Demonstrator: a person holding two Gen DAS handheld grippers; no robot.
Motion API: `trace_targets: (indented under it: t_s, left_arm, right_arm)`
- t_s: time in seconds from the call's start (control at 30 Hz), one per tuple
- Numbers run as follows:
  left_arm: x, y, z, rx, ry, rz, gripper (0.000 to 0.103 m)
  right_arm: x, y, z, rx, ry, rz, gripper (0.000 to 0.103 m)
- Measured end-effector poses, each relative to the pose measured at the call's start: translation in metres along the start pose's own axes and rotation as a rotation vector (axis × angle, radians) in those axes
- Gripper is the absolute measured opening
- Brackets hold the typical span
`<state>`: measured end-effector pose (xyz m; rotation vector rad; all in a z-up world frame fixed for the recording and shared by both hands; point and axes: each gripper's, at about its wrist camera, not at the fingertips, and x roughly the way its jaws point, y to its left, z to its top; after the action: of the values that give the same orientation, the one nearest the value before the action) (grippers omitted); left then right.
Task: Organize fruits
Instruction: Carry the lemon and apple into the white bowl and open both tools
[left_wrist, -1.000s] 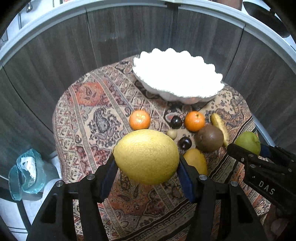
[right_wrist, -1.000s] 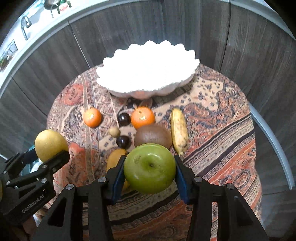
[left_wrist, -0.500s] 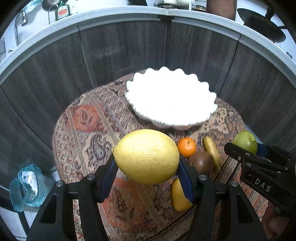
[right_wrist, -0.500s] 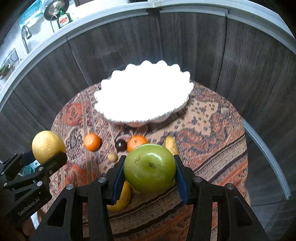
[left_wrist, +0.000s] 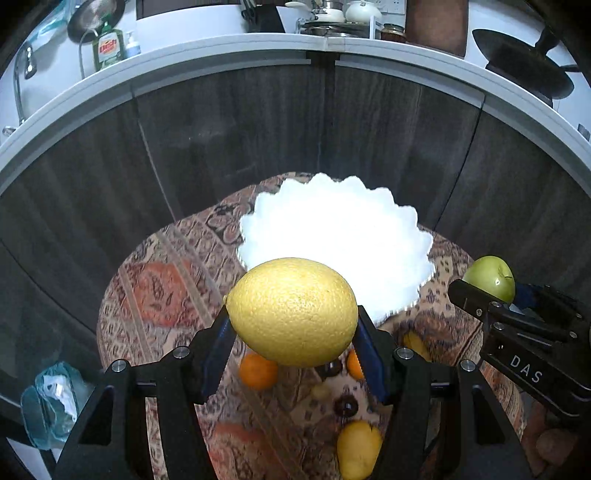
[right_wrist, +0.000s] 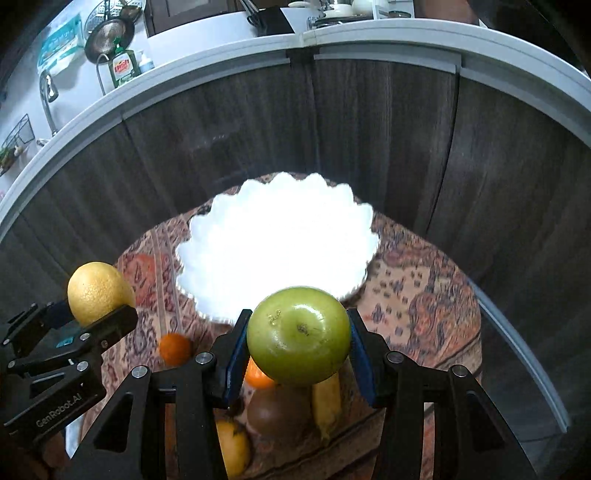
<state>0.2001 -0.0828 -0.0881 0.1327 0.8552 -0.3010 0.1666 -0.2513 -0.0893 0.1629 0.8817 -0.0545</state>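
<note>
My left gripper (left_wrist: 291, 332) is shut on a large yellow citrus fruit (left_wrist: 291, 312), held in the air in front of the white scalloped bowl (left_wrist: 334, 236). My right gripper (right_wrist: 297, 341) is shut on a green apple (right_wrist: 298, 335), also raised before the bowl (right_wrist: 275, 240). Each gripper shows in the other's view: the apple (left_wrist: 489, 278) at the right, the yellow fruit (right_wrist: 98, 291) at the left. On the patterned cloth below lie an orange (left_wrist: 258, 371), a dark plum (left_wrist: 345, 405), a yellow fruit (left_wrist: 358, 448), a kiwi (right_wrist: 275, 411) and a banana (right_wrist: 327, 402).
The small round table carries a patterned cloth (left_wrist: 166, 288) and stands before dark wooden cabinet fronts (left_wrist: 236, 129) under a white counter with kitchenware. A blue-green plastic bag (left_wrist: 51, 402) lies on the floor at the left. The bowl's inside is overexposed white.
Both grippers have risen with their fruits and tilted up. The bowl and table now sit lower in both views, and the counter has come into sight.
</note>
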Motion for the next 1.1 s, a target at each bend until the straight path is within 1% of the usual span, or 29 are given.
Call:
trace_targets:
  t_s: [0.2, 0.47, 0.7, 0.87, 1.0, 1.1]
  left_arm:
    - [0.021, 0.001, 0.024, 0.01, -0.001, -0.032, 0.061]
    - [0.06, 0.001, 0.044, 0.015, 0.033, -0.054, 0.061]
    - [0.097, 0.001, 0.046, -0.001, 0.104, -0.077, 0.061]
    - [0.112, 0.0, 0.045, 0.005, 0.142, -0.072, 0.061]
    - [0.121, 0.0, 0.044, 0.017, 0.172, -0.041, 0.062]
    - [0.127, 0.001, 0.042, 0.01, 0.208, -0.049, 0.063]
  right_arm:
    - [0.014, -0.002, 0.021, -0.012, -0.019, -0.019, 0.049]
    - [0.049, -0.015, 0.041, -0.014, 0.005, -0.046, 0.049]
    - [0.079, -0.021, 0.045, 0.0, 0.058, -0.058, 0.049]
    - [0.093, -0.023, 0.044, 0.005, 0.088, -0.051, 0.049]
    - [0.101, -0.025, 0.043, 0.008, 0.103, -0.05, 0.049]
    - [0.104, -0.026, 0.043, 0.008, 0.106, -0.056, 0.051]
